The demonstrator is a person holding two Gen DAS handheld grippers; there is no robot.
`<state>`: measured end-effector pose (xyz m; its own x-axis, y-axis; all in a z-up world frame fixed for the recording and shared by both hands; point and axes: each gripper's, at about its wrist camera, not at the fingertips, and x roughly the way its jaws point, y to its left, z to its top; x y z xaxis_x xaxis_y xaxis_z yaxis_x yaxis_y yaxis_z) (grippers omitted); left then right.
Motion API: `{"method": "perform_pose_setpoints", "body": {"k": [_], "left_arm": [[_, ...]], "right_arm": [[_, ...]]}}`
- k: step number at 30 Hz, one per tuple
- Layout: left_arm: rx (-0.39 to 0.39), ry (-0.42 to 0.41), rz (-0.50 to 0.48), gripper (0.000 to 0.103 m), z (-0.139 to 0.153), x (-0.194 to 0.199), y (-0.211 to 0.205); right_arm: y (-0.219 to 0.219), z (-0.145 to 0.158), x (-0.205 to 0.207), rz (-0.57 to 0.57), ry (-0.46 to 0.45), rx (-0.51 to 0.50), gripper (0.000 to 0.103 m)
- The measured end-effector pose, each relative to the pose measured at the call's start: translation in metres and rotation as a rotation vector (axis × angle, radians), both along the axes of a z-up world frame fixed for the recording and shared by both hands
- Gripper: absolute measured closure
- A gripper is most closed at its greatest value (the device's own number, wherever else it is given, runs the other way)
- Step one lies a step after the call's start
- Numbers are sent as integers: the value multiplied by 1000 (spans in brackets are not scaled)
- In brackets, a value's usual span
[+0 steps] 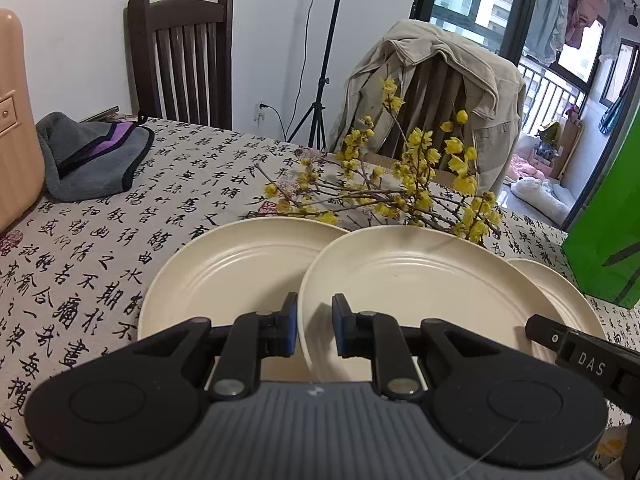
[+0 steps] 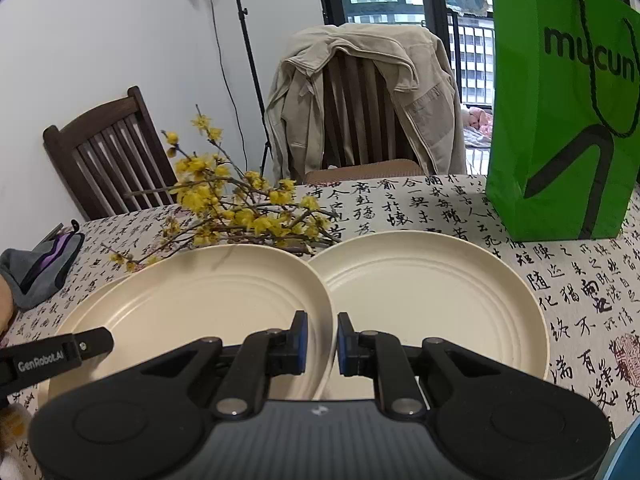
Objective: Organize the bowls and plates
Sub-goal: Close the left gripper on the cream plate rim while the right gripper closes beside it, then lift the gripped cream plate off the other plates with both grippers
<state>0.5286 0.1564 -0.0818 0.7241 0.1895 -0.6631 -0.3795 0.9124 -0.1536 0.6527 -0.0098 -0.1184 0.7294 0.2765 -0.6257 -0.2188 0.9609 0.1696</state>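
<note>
On the counter (image 1: 100, 240), which wears a cloth printed with black calligraphy, three cream plates sit in a row near the cameras. The middle plate (image 1: 420, 280) overlaps the left plate (image 1: 224, 276) and, at its right edge, the right plate (image 2: 432, 292).

From the left wrist view, the left claw (image 1: 315, 330) is clenched on the near left rim of the middle plate, the rim passing between its blue pads. From the right wrist view, the right claw (image 2: 322, 343) is clenched on the same plate's near right rim.

Just beyond the plates lies a spray of yellow blossom branches (image 1: 400, 184). A green paper bag (image 2: 560, 120) stands far right, a grey and purple cloth (image 1: 92, 156) lies far left, and a beige jacket (image 2: 360, 92) hangs over a chair behind the counter.
</note>
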Motion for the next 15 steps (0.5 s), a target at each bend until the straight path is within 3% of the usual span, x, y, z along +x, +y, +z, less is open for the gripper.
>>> {"method": "perform_pose_setpoints", "body": {"k": [15], "left_arm": [[13, -62, 9, 85, 25, -14, 6]], "right_arm": [[1, 15, -10, 35, -24, 29, 90]]}}
